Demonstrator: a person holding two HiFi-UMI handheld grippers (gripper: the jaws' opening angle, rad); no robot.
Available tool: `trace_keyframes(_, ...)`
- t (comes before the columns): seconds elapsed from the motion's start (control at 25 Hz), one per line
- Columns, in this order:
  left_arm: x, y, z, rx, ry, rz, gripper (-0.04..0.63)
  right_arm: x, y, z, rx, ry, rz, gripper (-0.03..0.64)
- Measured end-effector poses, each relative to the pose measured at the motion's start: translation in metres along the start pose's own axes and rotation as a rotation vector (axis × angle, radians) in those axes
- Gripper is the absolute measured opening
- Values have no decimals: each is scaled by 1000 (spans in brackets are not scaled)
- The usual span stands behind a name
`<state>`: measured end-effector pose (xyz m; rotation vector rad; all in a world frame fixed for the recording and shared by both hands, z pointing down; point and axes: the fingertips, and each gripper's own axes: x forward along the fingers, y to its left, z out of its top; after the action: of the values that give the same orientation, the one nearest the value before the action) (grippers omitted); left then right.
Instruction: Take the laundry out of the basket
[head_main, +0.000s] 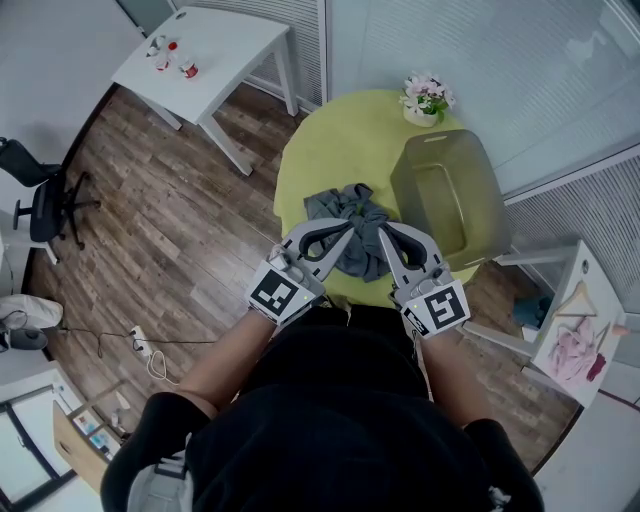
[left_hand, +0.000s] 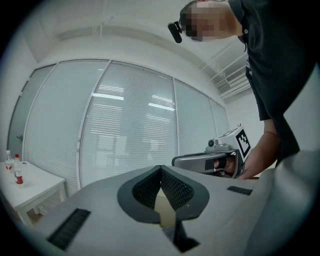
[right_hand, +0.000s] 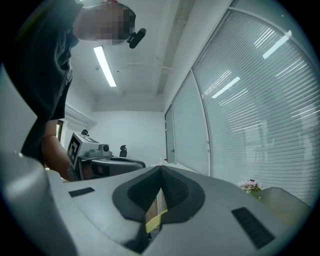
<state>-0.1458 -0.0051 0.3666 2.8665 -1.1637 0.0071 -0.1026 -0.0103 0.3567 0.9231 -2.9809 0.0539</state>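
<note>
A crumpled dark grey heap of laundry (head_main: 338, 204) lies on the round yellow-green table (head_main: 330, 145), just left of the translucent olive basket (head_main: 450, 195), whose inside looks empty. My left gripper (head_main: 349, 227) and right gripper (head_main: 381, 231) hover side by side over the near part of the heap, tips angled toward each other. Both are shut with nothing between the pads. In the left gripper view the jaws (left_hand: 161, 168) meet at the tip and the right gripper (left_hand: 210, 160) shows beyond. The right gripper view shows closed jaws (right_hand: 161, 168) and the left gripper (right_hand: 100, 161).
A small flower pot (head_main: 426, 99) stands at the table's far edge behind the basket. A white side table (head_main: 215, 55) with small bottles (head_main: 172, 57) is at the far left, an office chair (head_main: 40, 200) at the left, and a white rack with pink items (head_main: 578, 335) at the right.
</note>
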Motion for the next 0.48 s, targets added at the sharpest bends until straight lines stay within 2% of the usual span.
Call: trace_keyframes(0.48, 0, 2, -1, 6, 7, 7, 9, 1, 0, -4, -1, 8, 0, 23)
